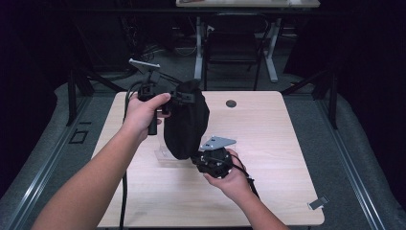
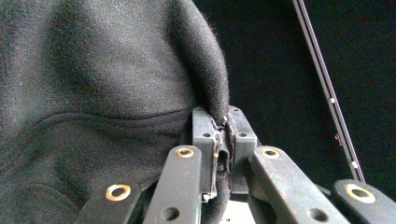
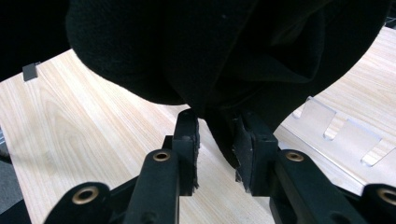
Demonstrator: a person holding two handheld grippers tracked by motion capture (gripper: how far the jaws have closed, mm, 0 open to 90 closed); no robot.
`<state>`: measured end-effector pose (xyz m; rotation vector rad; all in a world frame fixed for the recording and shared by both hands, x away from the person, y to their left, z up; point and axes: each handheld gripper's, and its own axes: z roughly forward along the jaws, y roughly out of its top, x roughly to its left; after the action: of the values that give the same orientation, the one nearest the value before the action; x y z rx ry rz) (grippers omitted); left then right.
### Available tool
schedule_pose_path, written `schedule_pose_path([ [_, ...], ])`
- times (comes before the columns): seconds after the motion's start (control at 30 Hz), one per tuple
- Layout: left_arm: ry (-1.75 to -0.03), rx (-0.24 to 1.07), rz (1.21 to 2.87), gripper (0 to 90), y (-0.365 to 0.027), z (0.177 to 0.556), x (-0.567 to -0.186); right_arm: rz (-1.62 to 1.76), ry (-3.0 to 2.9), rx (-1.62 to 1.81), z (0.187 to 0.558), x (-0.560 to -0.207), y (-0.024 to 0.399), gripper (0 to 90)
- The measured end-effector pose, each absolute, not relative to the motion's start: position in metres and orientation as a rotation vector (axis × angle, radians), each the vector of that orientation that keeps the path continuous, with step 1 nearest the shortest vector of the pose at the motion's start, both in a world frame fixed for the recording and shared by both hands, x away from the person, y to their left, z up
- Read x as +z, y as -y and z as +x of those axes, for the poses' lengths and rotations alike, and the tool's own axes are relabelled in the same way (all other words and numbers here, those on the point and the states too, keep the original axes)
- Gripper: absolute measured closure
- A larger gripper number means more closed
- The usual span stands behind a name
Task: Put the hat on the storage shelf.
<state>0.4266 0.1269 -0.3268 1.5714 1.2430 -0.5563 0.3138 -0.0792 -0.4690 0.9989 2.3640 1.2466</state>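
A black cloth bag hung above the pale wooden worktop, its long axis near upright with the top leaning a little away from the person, the rounded bottom just over a clear plastic piece lying on the wood. The left claw was clenched on a fold of fabric at the bag's upper edge, while the right claw stood released, its jaws apart on either side of a hanging fold at the bottom. The cloth looked soft, limp and light, likely to sag and slip, so a pinch on a seam or doubled edge seemed the surest hold.
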Motion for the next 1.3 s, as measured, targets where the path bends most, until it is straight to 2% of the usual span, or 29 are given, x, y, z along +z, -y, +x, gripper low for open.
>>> schedule_pose_path([
  [0.5,-1.214,-0.56,1.577,79.7,-0.123,0.425,-0.326,0.915,-2.333,1.18,0.306,-0.475,0.076,81.6],
  [0.83,-1.209,-0.565,1.578,77.9,-0.118,0.425,-0.327,0.866,-2.325,1.127,0.304,-0.476,0.076,83.6],
  [1.17,-1.184,-0.568,1.569,69.5,-0.116,0.424,-0.323,0.854,-2.323,1.098,0.302,-0.477,0.077,84.6],
  [1.3,-1.183,-0.563,1.568,68.9,-0.121,0.424,-0.321,0.874,-2.32,1.07,0.302,-0.483,0.078,85.0],
])
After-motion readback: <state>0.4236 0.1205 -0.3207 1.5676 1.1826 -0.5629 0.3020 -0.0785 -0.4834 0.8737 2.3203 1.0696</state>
